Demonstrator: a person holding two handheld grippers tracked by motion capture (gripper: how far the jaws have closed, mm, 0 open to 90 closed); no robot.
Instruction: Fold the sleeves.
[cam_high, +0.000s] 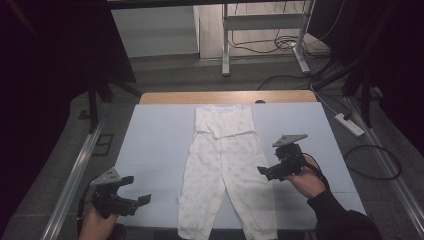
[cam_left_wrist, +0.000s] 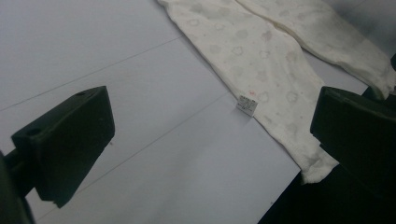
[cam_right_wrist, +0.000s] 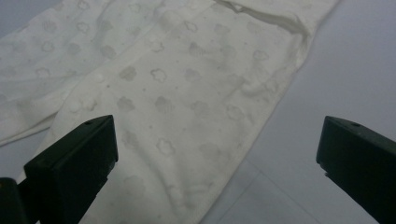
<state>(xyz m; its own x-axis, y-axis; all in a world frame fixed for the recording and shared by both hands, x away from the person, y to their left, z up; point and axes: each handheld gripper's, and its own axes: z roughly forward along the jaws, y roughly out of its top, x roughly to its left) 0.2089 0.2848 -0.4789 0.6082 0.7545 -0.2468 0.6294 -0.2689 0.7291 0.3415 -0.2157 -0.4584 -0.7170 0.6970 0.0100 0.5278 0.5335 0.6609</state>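
- The counter (cam_high: 155, 150) carries a pale blue sheet, and both claws hang low over its near half, one on each side of the clothing.
- The baby romper (cam_high: 226, 165) lies flat down the middle of the sheet, between the two claws, with its top already folded down and its two legs running toward the near edge, where the cuffs reach the brink.
- The right claw (cam_high: 272, 171) hovers just beside the romper's right leg, about halfway along it. Its jaws are spread wide and hold nothing; in the right gripper view the printed cloth (cam_right_wrist: 187, 93) lies straight ahead and below.
- The left claw (cam_high: 132, 192) sits further off, near the counter's corner, its jaws likewise spread and empty. The left leg lies ahead and to its right.
- A small care label (cam_left_wrist: 246, 104) sticks out from the side seam of that leg, just ahead of the left claw.
- My guess is the next fold takes the legs up. To do it well, each claw should come in low at a cuff or outer seam, pinch through both layers of cloth, and lift together so the legs travel evenly and nothing bunches or drags off the near edge.
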